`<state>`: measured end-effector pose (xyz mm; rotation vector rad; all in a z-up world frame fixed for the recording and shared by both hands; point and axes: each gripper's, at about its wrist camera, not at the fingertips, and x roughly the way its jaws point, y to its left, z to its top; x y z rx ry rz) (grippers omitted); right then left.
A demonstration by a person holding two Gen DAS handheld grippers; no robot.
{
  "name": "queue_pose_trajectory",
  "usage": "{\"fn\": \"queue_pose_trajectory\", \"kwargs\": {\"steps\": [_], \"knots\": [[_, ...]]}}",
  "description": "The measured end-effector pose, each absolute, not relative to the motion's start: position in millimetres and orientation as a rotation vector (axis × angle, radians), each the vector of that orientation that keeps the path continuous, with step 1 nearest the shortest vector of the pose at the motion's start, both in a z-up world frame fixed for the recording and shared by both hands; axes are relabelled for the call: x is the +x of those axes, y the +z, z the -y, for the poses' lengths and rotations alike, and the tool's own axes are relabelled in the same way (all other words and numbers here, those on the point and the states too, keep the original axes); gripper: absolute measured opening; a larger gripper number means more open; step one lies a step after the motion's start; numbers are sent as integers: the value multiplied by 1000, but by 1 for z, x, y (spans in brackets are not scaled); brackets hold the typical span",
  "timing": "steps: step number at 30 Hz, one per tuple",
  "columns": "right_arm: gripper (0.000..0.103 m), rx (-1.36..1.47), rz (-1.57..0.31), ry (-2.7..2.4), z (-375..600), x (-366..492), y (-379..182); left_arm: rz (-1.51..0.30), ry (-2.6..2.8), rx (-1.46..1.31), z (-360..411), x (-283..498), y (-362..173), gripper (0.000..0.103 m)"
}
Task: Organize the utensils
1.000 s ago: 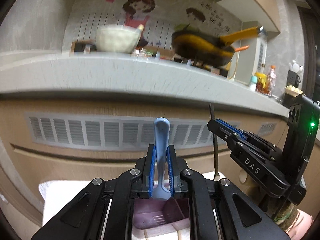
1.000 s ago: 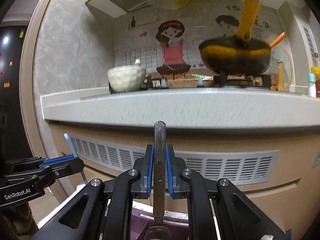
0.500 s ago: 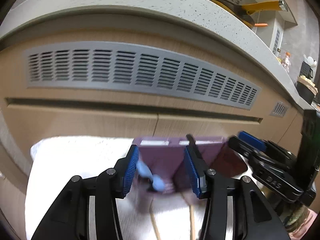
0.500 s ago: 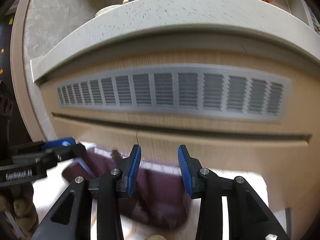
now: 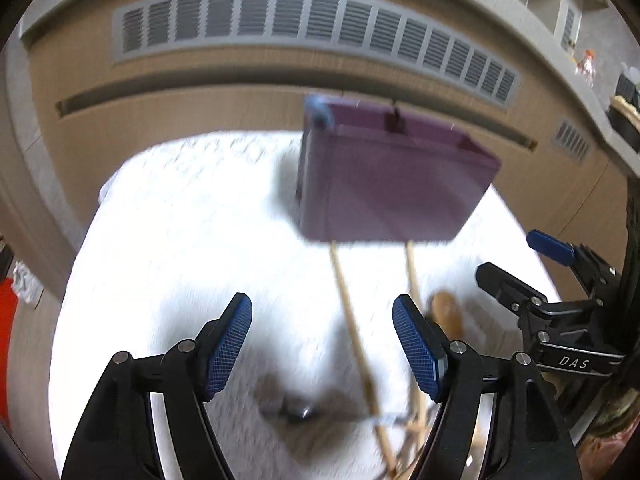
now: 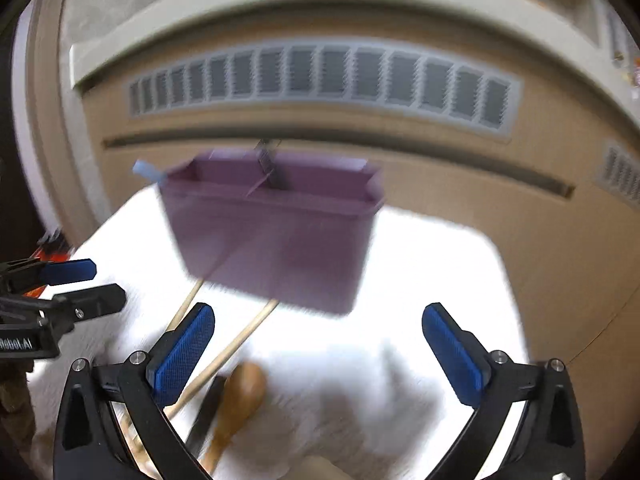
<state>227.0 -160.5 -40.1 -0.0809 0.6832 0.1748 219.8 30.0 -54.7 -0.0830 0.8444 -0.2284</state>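
- Purple plastic dominated the left wrist view: the utensil holder (image 5: 384,184) stood ahead of the left gripper (image 5: 322,344) and slightly to its right, on a white cloth (image 5: 180,240) over the bench.
- A blue handle (image 5: 318,112) poked from the holder's far-left corner, and a dark handle (image 5: 396,118) rose near its middle.
- The left gripper's jaws stood wide apart and held nothing. Two wooden chopsticks (image 5: 352,320) lay between the jaws and the holder; a wooden spoon (image 5: 448,314) lay just right of them.
- In the right wrist view, the right gripper (image 6: 320,356) was likewise spread and empty, with the holder (image 6: 276,232) straight ahead.
- The chopsticks (image 6: 240,336) and the wooden spoon (image 6: 240,392) lay close by its left finger; a dark utensil (image 6: 206,412) sat beside the spoon, too blurred to identify.
- Judged from this, two utensils were already stowed and the step in hand was reaching for the next loose pieces.
- The next move would call for lowering onto a thin, flat-lying stick or the spoon handle, pinching squarely, then lifting it upright into a compartment.
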Motion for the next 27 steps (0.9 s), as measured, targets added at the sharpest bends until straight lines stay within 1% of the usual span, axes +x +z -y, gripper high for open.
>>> {"fn": "queue_pose_trajectory", "kwargs": {"steps": [4, 5, 6, 8, 9, 10, 12, 14, 16, 19, 23, 27], "knots": [[102, -113, -798, 242, 135, 225, -58, -876, -173, -94, -43, 205, -66, 78], [97, -125, -811, 261, 126, 226, -59, -883, -162, -104, -47, 203, -68, 78], [89, -132, -818, 280, 120, 225, -61, -890, -151, -115, -51, 202, -70, 78], [35, -154, -878, 357, 100, 227, -67, -894, -129, -134, -61, 199, -71, 78], [26, -143, -926, 399, 90, 231, -71, -894, -123, -141, -65, 198, -71, 78], [24, -124, -955, 422, 85, 234, -73, -891, -119, -151, -70, 197, -71, 78], [22, -89, -985, 445, 74, 242, -77, -885, -111, -169, -77, 194, -70, 79], [15, -84, -1001, 449, 61, 253, -80, -883, -109, -178, -82, 192, -70, 80], [15, -59, -1027, 454, 51, 261, -81, -884, -108, -183, -86, 190, -71, 80], [15, -95, -1039, 392, 36, 270, -87, -886, -109, -196, -91, 189, -72, 80], [7, -104, -1041, 407, 38, 264, -86, -891, -112, -214, -95, 190, -73, 80], [5, -86, -1045, 449, 53, 245, -83, -910, -131, -241, -93, 194, -76, 80]]}}
